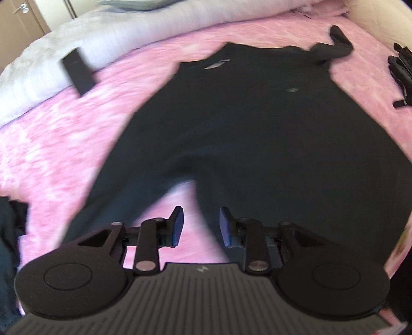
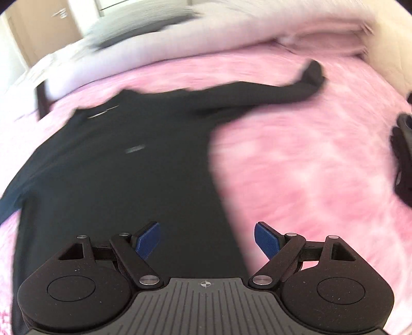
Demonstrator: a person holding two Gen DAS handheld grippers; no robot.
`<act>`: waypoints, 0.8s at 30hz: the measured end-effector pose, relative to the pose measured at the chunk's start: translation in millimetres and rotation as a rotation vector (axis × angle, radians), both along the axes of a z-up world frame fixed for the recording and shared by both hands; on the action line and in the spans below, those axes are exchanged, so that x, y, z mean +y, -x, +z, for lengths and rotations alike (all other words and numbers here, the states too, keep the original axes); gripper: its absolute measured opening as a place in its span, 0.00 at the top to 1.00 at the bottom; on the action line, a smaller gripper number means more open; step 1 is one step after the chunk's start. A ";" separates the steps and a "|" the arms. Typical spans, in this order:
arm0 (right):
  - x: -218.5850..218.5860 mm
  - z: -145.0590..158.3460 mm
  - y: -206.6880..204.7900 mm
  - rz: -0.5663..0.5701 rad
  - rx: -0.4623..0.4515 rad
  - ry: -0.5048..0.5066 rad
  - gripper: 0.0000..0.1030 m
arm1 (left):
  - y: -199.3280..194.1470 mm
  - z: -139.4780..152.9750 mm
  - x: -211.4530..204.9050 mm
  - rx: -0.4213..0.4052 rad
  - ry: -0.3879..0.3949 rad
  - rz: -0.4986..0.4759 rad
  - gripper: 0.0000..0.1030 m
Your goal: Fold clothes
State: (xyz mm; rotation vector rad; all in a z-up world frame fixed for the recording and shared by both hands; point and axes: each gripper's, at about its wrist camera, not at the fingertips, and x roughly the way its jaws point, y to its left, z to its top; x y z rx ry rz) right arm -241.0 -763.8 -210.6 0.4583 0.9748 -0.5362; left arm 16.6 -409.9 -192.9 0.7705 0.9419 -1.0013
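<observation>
Left gripper (image 1: 200, 226): nearest to us in the left wrist view, its blue-padded fingers (image 1: 177, 226) stand narrowly apart with nothing between them; we see pink cover and the garment's dark edge through the gap.

Right gripper (image 2: 207, 242): nearest to us in the right wrist view, its fingers (image 2: 148, 241) stand wide apart and hold nothing; we see them over the garment's near right edge.

Black long-sleeved top (image 1: 257, 141): we see it spread flat on the bed, hem end near us, collar end far; a small pale label shows near the collar and a second small mark on the chest.

Near left sleeve (image 1: 103, 203): it runs down and left from the body of the top, toward the near left.

Far right sleeve (image 2: 257, 99): we see it stretched out to the far right, its cuff bent upward at the end.

Pink bed cover (image 2: 309, 167): fuzzy, lying under the top and bare on both sides of it.

Dark clothes at near left (image 1: 10, 232): a crumpled heap at the left edge, apart from the top.

Dark bundle at right (image 1: 401, 74): it lies on the cover at the right edge, well apart from the top; we cannot tell what it is.

Flat black piece (image 1: 77, 72): at the far left, lying across the line where pink cover meets the white blanket.

White blanket (image 1: 128, 33): bunched along the far side of the bed.

Door (image 1: 18, 15): brown, with a metal handle, beyond the far left corner.
</observation>
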 end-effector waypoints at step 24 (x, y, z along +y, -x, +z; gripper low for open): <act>-235.2 30.2 -1.7 0.731 0.184 0.507 0.19 | 202.4 -21.6 -332.6 -0.027 0.197 -0.311 0.66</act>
